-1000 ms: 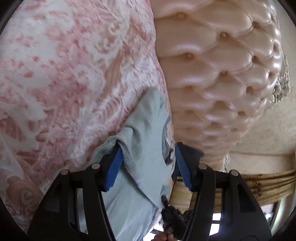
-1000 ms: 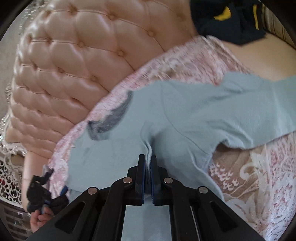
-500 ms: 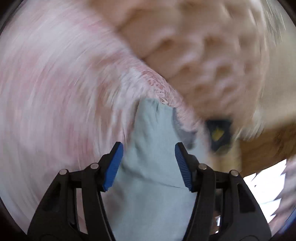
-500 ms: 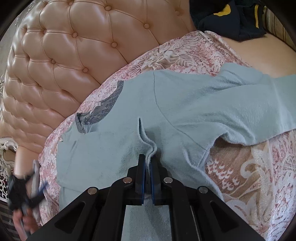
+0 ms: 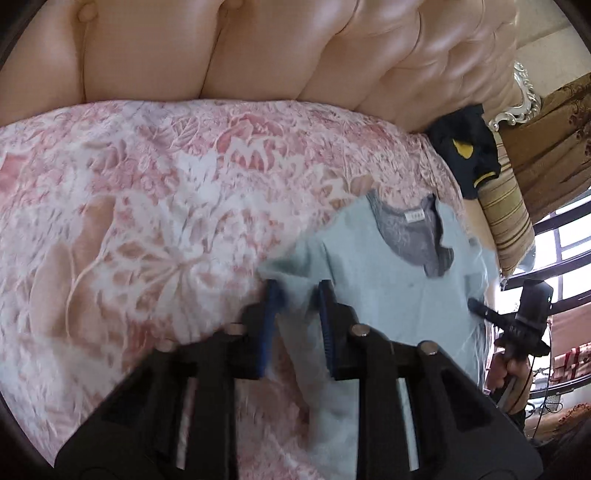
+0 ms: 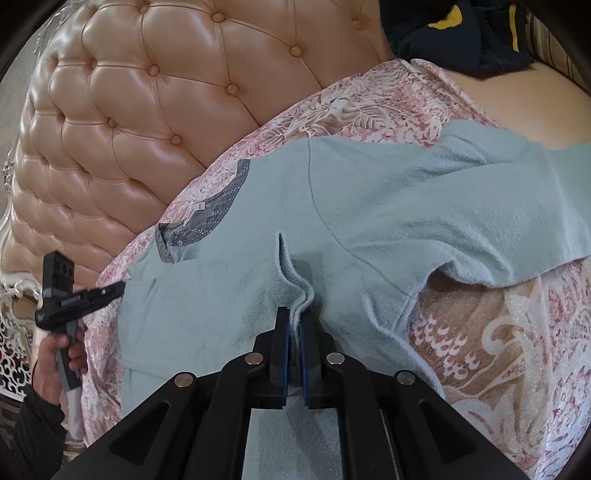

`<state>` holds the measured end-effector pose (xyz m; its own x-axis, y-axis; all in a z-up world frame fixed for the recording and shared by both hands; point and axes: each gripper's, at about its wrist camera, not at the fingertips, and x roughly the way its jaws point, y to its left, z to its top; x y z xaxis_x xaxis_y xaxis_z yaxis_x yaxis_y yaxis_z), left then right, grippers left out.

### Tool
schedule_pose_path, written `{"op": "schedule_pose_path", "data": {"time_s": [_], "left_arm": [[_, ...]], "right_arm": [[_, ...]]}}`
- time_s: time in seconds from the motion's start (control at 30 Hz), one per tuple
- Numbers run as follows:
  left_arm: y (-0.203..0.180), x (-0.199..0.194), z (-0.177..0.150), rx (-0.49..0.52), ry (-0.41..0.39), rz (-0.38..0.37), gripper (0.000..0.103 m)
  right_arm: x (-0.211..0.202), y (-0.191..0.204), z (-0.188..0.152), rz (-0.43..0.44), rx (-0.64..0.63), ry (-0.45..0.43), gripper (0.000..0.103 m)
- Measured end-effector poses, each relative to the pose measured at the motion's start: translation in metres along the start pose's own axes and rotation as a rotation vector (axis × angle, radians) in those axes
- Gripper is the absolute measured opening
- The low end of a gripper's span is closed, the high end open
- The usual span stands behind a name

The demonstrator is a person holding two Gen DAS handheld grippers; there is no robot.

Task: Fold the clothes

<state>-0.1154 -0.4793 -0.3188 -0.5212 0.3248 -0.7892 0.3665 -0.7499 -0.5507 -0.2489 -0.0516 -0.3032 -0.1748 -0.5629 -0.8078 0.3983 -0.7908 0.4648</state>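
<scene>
Through the left wrist camera I see the pale blue top [image 5: 391, 280] lying spread on the pink flowered bedspread [image 5: 147, 206], collar [image 5: 410, 236] toward the padded headboard [image 5: 258, 48], label showing. My left gripper [image 5: 295, 299] stands partly open at the top's near sleeve edge, cloth between the blue pads, though blur keeps me from saying whether they press it. At the far side the other gripper sits at the shirt's edge. I judge the top is flat and open rather than folded: no sleeve or side lies turned over the body here, so the folding itself looks left to do. A dark garment [image 5: 465, 147] sits by the headboard, next to a striped cushion [image 5: 506, 218], with a curtain [image 5: 546, 140] and a bright window [image 5: 569, 243] beyond.

Through the right wrist camera my right gripper [image 6: 293, 328] is closed tight on a pinched ridge of the top [image 6: 406, 206], a small pleat rising from the pads. One long sleeve runs off to the right over the bedspread [image 6: 498, 350]. The left gripper [image 6: 118, 286] shows at the opposite edge, a hand [image 6: 55, 354] on its handle. The same dark garment [image 6: 454, 33] lies against the headboard [image 6: 140, 110].
</scene>
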Motion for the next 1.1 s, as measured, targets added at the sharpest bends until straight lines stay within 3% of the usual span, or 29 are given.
{"op": "schedule_pose_path", "data": {"time_s": [0.23,0.3,0.37,0.4,0.47,0.57,0.67,0.77,0.83,1.0,1.03,1.1], "left_arm": [[0.001,-0.001,-0.002,-0.079,-0.070,0.056,0.009],[0.000,-0.020,-0.015,-0.123,-0.113,0.049,0.032],[-0.005,-0.047,-0.039,-0.136,-0.196,0.087,0.042],[-0.011,-0.057,-0.055,-0.106,-0.233,0.127,0.042],[-0.033,-0.074,-0.094,0.013,-0.299,0.237,0.043],[-0.078,-0.067,-0.152,0.351,-0.313,0.451,0.044],[-0.092,-0.043,-0.168,0.546,-0.303,0.574,0.044],[-0.100,-0.019,-0.177,0.706,-0.294,0.686,0.044],[-0.106,-0.004,-0.183,0.814,-0.287,0.760,0.044],[-0.120,0.036,-0.198,1.084,-0.265,0.944,0.043],[-0.123,0.043,-0.201,1.138,-0.260,0.981,0.038],[-0.122,0.050,-0.201,1.162,-0.247,1.019,0.018]], "right_arm": [[-0.002,0.002,-0.002,-0.016,-0.002,-0.003,0.003],[-0.003,0.005,-0.003,-0.028,-0.002,-0.009,0.003],[-0.008,0.005,-0.001,-0.037,0.013,-0.006,0.006],[-0.013,0.006,0.000,-0.048,0.016,-0.005,0.011],[-0.033,0.017,0.002,-0.094,-0.029,-0.029,0.011],[-0.075,0.050,0.008,-0.176,-0.144,-0.094,0.011],[-0.079,0.104,0.027,-0.063,-0.313,-0.068,0.015],[-0.033,0.151,0.044,0.042,-0.426,0.057,0.076],[0.006,0.180,0.055,0.098,-0.486,0.155,0.077],[0.069,0.224,0.066,0.126,-0.587,0.273,0.077],[0.078,0.230,0.066,0.115,-0.610,0.287,0.077],[0.094,0.241,0.066,0.092,-0.653,0.318,0.077]]}}
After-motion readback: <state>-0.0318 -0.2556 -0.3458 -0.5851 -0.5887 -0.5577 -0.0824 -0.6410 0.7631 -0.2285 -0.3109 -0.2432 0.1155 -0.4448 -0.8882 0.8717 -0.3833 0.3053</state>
